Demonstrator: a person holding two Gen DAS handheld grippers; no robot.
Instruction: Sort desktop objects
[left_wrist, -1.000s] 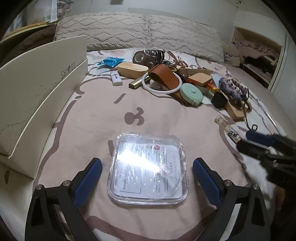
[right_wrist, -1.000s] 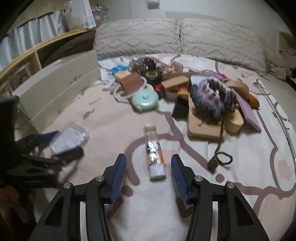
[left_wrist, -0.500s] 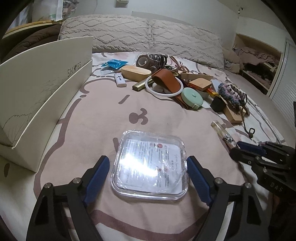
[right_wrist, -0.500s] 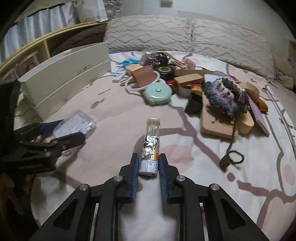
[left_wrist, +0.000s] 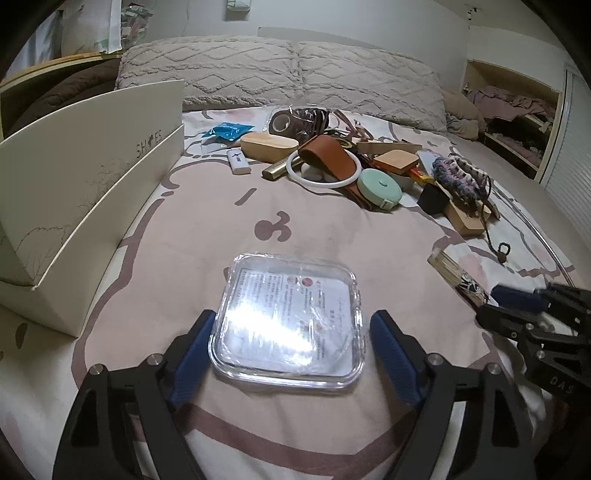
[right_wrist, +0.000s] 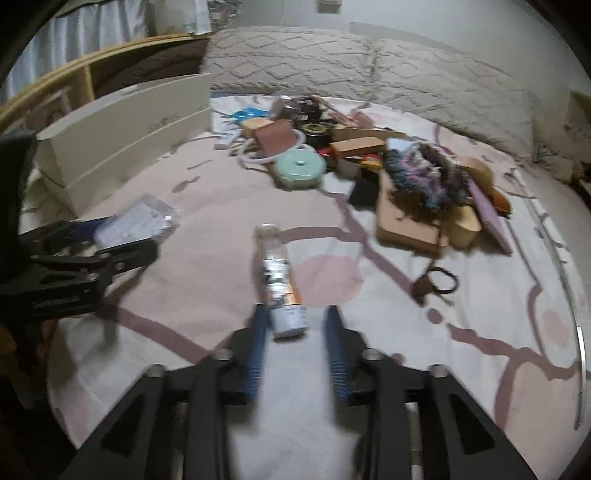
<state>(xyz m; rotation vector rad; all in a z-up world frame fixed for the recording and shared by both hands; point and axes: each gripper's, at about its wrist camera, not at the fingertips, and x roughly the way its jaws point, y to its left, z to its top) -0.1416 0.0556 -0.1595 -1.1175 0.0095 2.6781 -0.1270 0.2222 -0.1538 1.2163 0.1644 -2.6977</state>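
A clear square plastic case (left_wrist: 286, 319) with a printed card inside lies on the pink bedspread. My left gripper (left_wrist: 286, 352) is open, its blue pads either side of the case's near edge, not touching. A small printed bottle (right_wrist: 277, 280) with a clear cap lies lengthwise ahead of my right gripper (right_wrist: 297, 328). The right gripper is open; the bottle's base sits between the fingertips with gaps on both sides. The bottle (left_wrist: 460, 278) and right gripper (left_wrist: 517, 306) also show in the left wrist view.
An open white shoe box (left_wrist: 85, 199) stands on the left. A pile of items lies at the back: a mint tape measure (left_wrist: 380, 186), brown leather strap (left_wrist: 328, 157), white ring, wooden blocks, a knitted pouch (right_wrist: 421, 177). Pillows (left_wrist: 280, 70) lie behind.
My right gripper had shut on the bottle half a second ago and has now opened, the bottle lying loose. My left gripper has closed in around the case and drawn back slightly.
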